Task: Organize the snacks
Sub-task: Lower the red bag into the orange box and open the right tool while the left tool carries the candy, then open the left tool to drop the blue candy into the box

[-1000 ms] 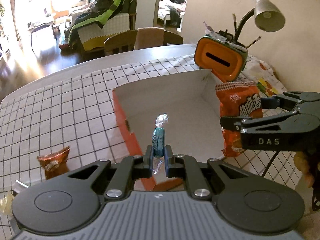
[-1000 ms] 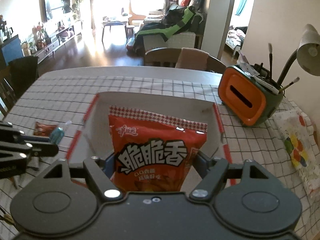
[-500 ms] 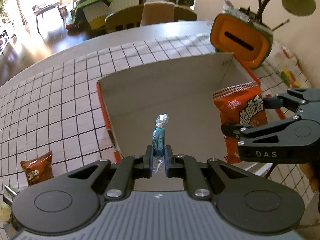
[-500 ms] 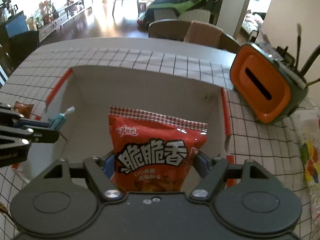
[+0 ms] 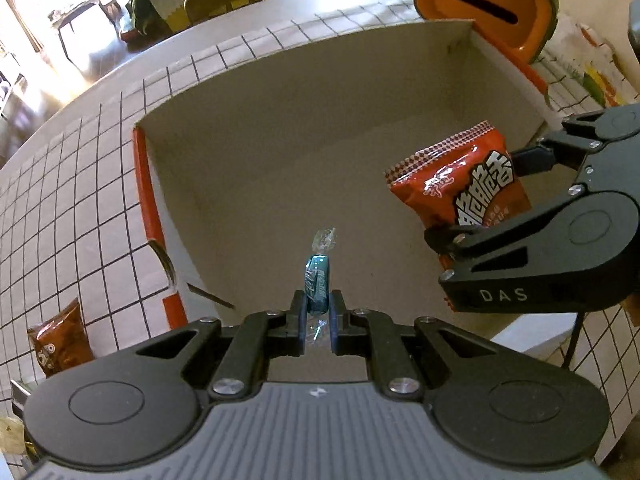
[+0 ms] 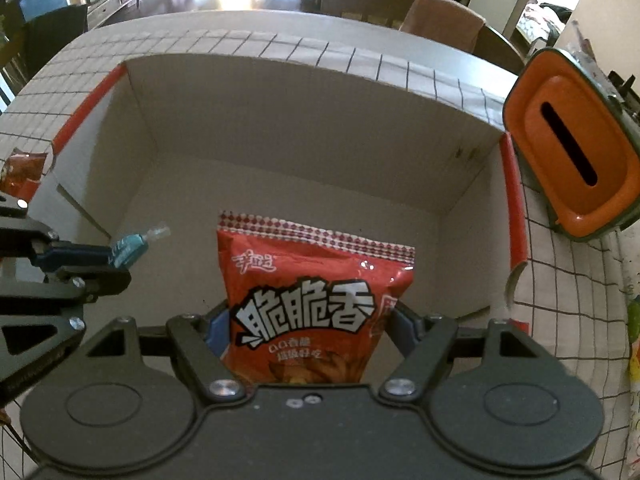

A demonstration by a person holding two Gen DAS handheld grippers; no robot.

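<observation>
My left claw (image 5: 318, 312) pinches a small teal twist-wrapped candy (image 5: 317, 284), my right claw (image 6: 306, 320) grips a crinkly red foil snack bag (image 6: 308, 300); I hold both over the open cardboard box (image 6: 304, 120) on the grid-patterned table (image 5: 80, 184).

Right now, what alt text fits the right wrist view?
The right hand-held gripper holds a red snack bag over an open cardboard box. At left, the left hand-held gripper holds a teal wrapped candy; an orange tissue box stands right.
</observation>
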